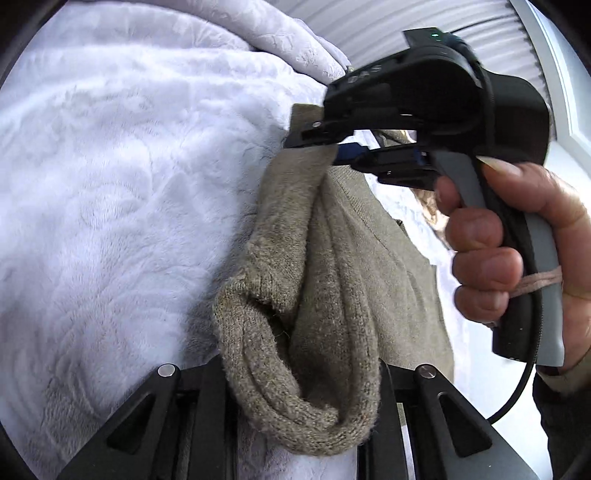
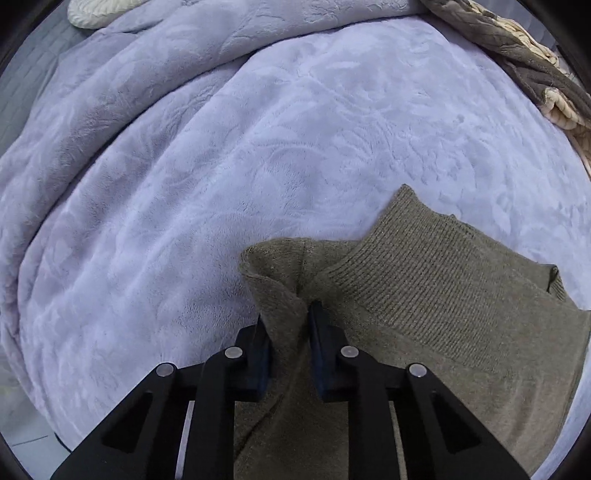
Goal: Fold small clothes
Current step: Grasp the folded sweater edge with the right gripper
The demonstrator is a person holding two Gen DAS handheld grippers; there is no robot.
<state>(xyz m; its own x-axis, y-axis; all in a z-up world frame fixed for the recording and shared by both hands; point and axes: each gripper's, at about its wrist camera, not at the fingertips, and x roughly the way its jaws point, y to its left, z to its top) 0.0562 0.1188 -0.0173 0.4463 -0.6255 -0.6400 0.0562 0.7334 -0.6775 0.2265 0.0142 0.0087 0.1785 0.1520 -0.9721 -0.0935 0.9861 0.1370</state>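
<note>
An olive knit garment (image 1: 332, 280) hangs bunched between my two grippers above a lavender plush blanket (image 1: 110, 166). My left gripper (image 1: 303, 391) is shut on its near end, where the thick rolled knit hides the fingertips. A hand (image 1: 498, 251) holds my right gripper (image 1: 314, 147), which pinches the garment's far edge. In the right wrist view, the right gripper (image 2: 288, 321) points steeply down and is shut on a raised fold of the garment (image 2: 424, 295). The rest of the cloth, with its ribbed band, lies flat on the blanket (image 2: 258, 147) to the right.
A brown and cream knitted throw (image 2: 535, 66) lies at the blanket's far right edge. A cream cushion-like item (image 2: 96, 11) sits at the far left. A dark grey surface (image 2: 22, 92) shows past the blanket's left side. A white slatted wall and door (image 1: 480, 26) stand behind the hand.
</note>
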